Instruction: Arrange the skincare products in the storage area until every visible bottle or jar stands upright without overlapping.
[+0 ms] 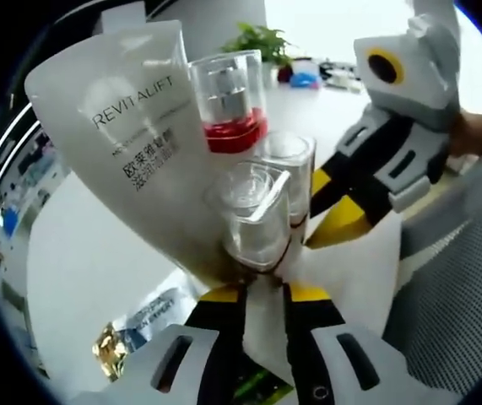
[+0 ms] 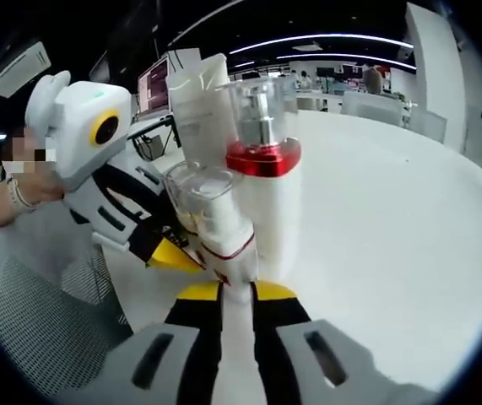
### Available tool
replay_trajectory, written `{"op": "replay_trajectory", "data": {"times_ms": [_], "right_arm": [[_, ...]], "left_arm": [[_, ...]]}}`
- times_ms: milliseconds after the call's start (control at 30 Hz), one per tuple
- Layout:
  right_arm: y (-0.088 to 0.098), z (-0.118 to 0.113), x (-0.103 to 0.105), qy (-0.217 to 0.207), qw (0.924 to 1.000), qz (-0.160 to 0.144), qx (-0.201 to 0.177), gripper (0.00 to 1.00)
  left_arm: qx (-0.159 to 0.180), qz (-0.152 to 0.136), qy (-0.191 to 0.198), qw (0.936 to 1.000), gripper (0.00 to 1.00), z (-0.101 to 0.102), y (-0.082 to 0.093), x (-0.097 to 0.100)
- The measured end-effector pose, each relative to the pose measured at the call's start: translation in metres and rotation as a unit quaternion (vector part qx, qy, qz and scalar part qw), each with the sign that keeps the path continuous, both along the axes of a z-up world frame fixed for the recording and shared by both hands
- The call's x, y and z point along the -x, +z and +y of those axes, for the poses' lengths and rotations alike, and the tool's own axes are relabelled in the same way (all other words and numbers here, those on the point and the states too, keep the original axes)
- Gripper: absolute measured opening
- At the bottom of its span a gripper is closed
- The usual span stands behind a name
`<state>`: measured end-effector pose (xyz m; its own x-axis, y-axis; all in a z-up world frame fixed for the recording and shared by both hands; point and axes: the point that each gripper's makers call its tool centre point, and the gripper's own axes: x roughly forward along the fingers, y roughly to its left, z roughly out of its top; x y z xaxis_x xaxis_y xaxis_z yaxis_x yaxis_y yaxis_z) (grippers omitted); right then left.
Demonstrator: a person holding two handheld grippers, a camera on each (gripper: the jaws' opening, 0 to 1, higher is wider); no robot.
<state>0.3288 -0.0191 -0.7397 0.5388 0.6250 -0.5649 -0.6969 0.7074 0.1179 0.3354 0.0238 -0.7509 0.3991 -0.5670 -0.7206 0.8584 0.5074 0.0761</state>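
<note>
White REVITALIFT tube [image 1: 131, 143] clamped in left tongs [image 1: 262, 283]; right tongs [image 2: 236, 283] clamped on white clear-capped pump bottle [image 2: 224, 228], beside red-collared bottle [image 2: 263, 160] on white worktop [image 2: 392, 219].

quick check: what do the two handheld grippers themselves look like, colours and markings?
Both match. The left gripper has black jaws with yellow tips rising from a light grey slotted body. The right gripper is built the same way. Seen from across, each carries a pale grey housing with a yellow ring around a dark disc. A band sits on the person's wrist.

Matt white plastic tube [image 1: 131, 143], glossy clear plastic caps [image 1: 253, 211], smooth white table [image 2: 376, 219], grey mesh fabric [image 2: 46, 312]
</note>
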Motion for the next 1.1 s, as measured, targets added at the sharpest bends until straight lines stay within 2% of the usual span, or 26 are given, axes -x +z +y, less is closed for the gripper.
{"op": "replay_trajectory", "data": {"times_ms": [367,700,867,1000,1100], "right_arm": [[0.002,0.001,0.000,0.001,1.0000,0.000,-0.005,0.13],[0.018,-0.007,0.007,-0.010,0.9998,-0.010,-0.016,0.17],[0.028,-0.013,0.009,-0.017,0.9994,-0.022,-0.018,0.24],[0.036,-0.018,0.011,-0.028,0.9992,-0.017,-0.022,0.26],[0.039,-0.021,0.013,-0.029,0.9993,-0.019,-0.013,0.33]], "left_arm": [[-0.004,-0.005,-0.001,1.0000,0.13,0.002,0.001,0.002],[-0.015,-0.014,0.004,0.9998,0.16,0.023,0.019,0.009],[-0.006,-0.022,0.024,0.9995,0.23,0.037,0.035,0.014],[-0.012,-0.032,0.039,0.9986,0.28,0.053,0.044,0.017],[-0.003,-0.035,0.057,0.9977,0.34,0.063,0.051,0.018]]}}
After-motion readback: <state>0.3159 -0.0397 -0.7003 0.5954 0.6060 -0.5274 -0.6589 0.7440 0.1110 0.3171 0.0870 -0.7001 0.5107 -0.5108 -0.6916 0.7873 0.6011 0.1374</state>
